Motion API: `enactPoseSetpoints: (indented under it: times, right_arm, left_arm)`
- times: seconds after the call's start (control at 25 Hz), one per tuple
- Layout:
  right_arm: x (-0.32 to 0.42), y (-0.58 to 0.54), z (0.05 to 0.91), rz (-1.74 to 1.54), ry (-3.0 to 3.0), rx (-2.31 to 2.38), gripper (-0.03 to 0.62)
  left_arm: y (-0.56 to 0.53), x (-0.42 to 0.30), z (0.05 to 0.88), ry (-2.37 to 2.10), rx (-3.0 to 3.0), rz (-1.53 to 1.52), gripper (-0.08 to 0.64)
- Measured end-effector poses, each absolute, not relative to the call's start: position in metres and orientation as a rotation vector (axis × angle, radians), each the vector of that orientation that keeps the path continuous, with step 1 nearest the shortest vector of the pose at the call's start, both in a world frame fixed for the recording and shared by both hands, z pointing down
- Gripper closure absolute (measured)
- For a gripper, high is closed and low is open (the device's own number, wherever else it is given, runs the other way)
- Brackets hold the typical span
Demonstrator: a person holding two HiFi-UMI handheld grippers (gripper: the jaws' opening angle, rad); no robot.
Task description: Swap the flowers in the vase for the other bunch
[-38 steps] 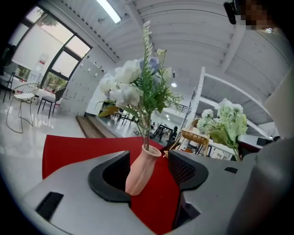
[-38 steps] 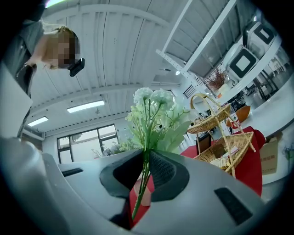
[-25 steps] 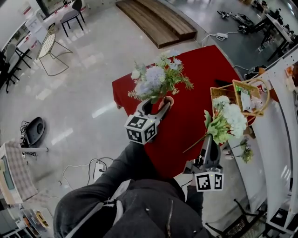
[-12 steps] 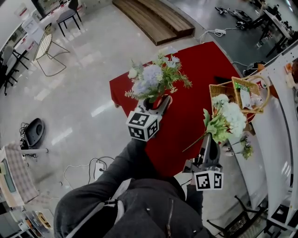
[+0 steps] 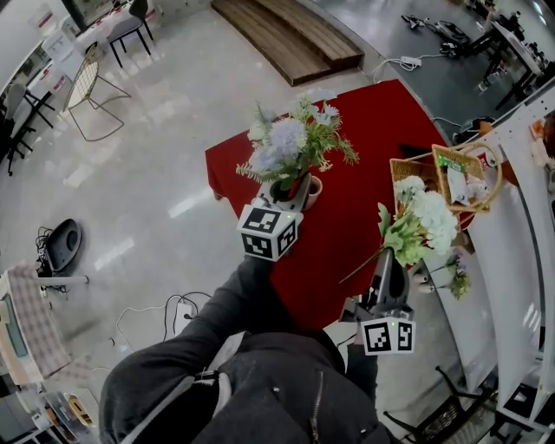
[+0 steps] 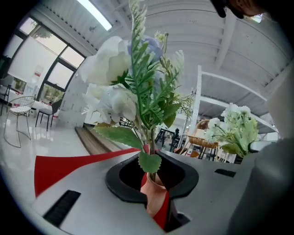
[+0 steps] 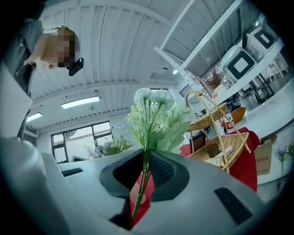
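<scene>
Left gripper (image 5: 293, 189) jaws just closed onto blue bunch (image 5: 290, 143) stems, upright in vase (image 5: 314, 189); right gripper (image 5: 391, 257) clamps white bunch (image 5: 422, 224), blooms up

I look down on a pale, glossy floor (image 5: 147, 182) streaked with reflected light. A long wooden platform (image 5: 290, 35) lies at the far side, with a wire chair (image 5: 87, 82) and a dark chair (image 5: 130, 24) toward the top left. The table (image 5: 381, 121) wears a red cloth. White shelving (image 5: 520, 251) runs along the right. Tall windows (image 6: 55, 75) and a strip light (image 6: 94, 13) sit under a white ribbed ceiling (image 7: 115, 50). A power strip (image 5: 184, 310) and cables trail across the floor.
</scene>
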State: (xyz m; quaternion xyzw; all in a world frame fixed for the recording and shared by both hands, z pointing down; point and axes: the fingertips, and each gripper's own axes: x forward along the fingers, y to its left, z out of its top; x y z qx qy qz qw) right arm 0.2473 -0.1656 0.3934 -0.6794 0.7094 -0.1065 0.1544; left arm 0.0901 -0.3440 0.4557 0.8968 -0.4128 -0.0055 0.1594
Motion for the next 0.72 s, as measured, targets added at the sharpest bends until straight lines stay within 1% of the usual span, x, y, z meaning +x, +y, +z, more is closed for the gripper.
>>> enactPoseSetpoints:
  times: [0.72]
  right_arm:
    - [0.242, -0.162, 0.391, -0.291, 2.032, -1.921, 0.552]
  left_arm:
    - [-0.344, 0.086, 0.437, -1.165, 2.584, 0.001, 0.528]
